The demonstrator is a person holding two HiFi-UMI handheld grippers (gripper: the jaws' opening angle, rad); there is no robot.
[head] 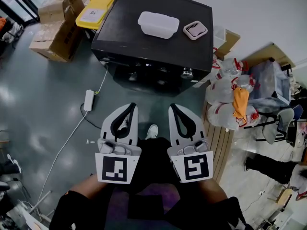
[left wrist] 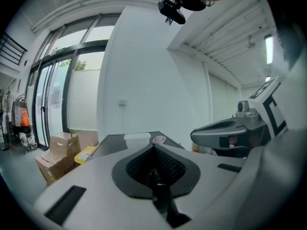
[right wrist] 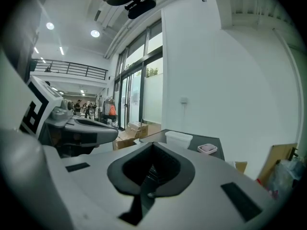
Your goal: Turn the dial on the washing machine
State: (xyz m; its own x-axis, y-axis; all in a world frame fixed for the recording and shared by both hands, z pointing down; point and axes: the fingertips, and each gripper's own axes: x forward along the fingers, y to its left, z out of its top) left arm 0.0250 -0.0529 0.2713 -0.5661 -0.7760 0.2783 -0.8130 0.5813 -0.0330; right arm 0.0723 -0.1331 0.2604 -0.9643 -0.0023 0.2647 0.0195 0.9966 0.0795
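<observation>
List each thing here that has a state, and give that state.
left gripper: shut, empty, held short of the washing machine.
right gripper: shut, empty, beside the left one.
dial: on the machine's front, untouched.
white tub: resting on the machine's top.
pink vent piece: lying flat beside the tub.

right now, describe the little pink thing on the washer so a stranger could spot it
Start at the big black washing machine by the white wall. On its flat top, near the right edge in the head view, lies a small pink square tray. Unlike the larger white tub beside it, it is pink and slotted.
</observation>
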